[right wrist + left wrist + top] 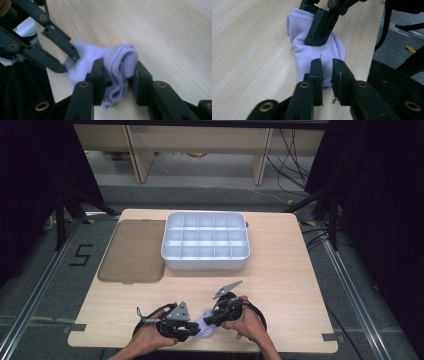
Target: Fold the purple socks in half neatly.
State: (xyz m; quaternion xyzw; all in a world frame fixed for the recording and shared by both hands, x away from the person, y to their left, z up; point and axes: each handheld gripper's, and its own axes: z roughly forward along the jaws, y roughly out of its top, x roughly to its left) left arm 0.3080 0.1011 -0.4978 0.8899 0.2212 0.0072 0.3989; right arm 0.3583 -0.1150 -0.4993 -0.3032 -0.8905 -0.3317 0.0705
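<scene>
A pale lilac sock (205, 326) lies bunched near the table's front edge, between my two grippers. In the right gripper view its rolled end (123, 58) is pinched between the two black jaws, so my right gripper (117, 72) is shut on the sock. My left gripper (327, 72) points at the sock's other end (312, 52); its jaws stand a little apart, with the fabric just beyond the tips and not pinched. From above, the left gripper (192, 327) and the right gripper (211, 319) nearly meet over the sock.
A white tray (205, 263) with several small compartments stands at the back middle of the wooden table (285, 285). Its smoky brown lid (132, 252) lies flat to the left. The table's front edge runs just below both hands.
</scene>
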